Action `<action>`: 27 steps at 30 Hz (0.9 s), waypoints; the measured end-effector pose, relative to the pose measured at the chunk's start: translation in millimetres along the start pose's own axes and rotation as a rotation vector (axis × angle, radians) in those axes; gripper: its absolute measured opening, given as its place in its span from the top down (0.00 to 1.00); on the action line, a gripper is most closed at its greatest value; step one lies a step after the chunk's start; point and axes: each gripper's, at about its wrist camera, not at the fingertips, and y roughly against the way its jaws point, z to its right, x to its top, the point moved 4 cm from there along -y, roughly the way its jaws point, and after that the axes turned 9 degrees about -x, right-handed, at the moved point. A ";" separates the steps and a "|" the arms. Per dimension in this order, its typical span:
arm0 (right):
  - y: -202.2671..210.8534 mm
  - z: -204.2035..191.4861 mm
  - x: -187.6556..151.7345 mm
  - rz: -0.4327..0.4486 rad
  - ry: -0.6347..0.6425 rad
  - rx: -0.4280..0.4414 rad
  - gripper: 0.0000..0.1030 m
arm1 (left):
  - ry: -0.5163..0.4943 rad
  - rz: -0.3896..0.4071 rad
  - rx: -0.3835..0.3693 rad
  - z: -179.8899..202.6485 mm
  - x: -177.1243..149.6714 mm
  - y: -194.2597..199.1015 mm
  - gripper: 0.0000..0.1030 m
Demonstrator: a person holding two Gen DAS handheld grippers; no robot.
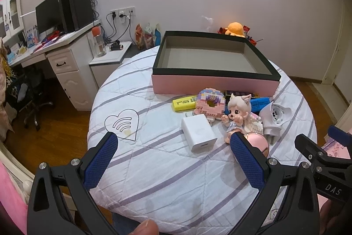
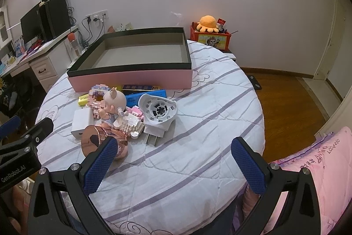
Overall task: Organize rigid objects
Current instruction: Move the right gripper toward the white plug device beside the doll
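A pink box [image 1: 211, 84] [image 2: 132, 78] with a black rim stands empty at the far side of the round table [image 1: 154, 169]. In front of it lies a cluster: a white charger [image 1: 199, 132] [image 2: 80, 122], a yellow highlighter [image 1: 183, 102], a pink brick model [image 1: 211, 105], a small doll [image 1: 236, 112] [image 2: 114, 102], a blue box [image 2: 145, 97], a white plug-in device [image 1: 275, 118] [image 2: 159, 111] and a round pink object [image 1: 259, 144] [image 2: 96, 140]. My left gripper [image 1: 173, 147] is open just short of the charger. My right gripper [image 2: 175, 151] is open over bare quilt, right of the cluster.
A white striped quilt covers the table. A desk [image 1: 55, 45] with a monitor and speakers stands at the left. An orange plush [image 2: 208, 23] sits on a red crate behind the table. Pink bedding [image 2: 319, 169] lies at the right, wooden floor beyond.
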 end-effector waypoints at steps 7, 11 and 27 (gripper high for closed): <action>-10.7 3.9 4.2 -0.012 -0.021 -0.002 0.00 | 0.009 -0.011 0.001 -4.7 1.6 -8.3 0.00; -20.4 7.0 8.8 -0.024 -0.034 0.000 0.00 | 0.014 -0.011 0.005 -7.8 4.4 -12.8 0.00; -35.5 -3.9 18.2 -0.039 -0.022 0.004 0.00 | 0.023 0.001 -0.009 -8.9 14.2 -16.7 0.00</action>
